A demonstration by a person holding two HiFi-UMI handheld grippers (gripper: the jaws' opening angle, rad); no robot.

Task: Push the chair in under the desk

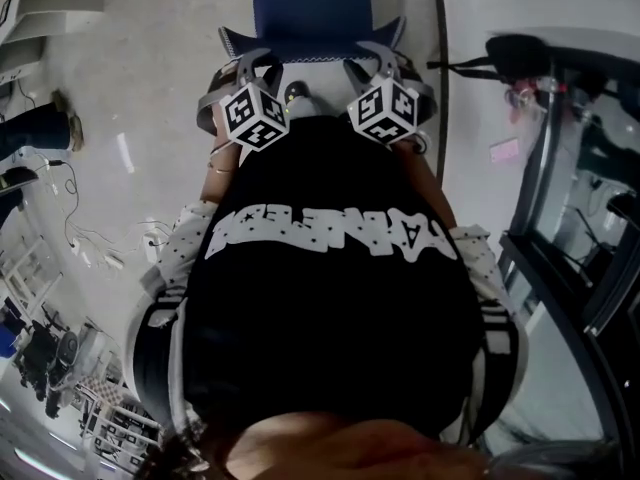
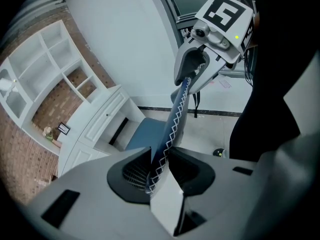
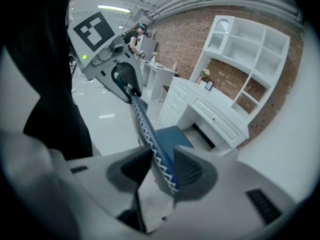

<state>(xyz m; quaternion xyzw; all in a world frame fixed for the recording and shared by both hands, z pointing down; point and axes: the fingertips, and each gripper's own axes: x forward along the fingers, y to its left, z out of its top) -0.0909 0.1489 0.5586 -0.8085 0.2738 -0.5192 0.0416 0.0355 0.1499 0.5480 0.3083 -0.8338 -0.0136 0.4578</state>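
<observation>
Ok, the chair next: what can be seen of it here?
The chair is dark blue and looks fabric-covered, with white zigzag stitching along the thin top edge of its backrest. The left gripper and right gripper each clamp that edge, side by side. Its flat blue seat points at the kneehole of the white desk. No legs show.
</observation>
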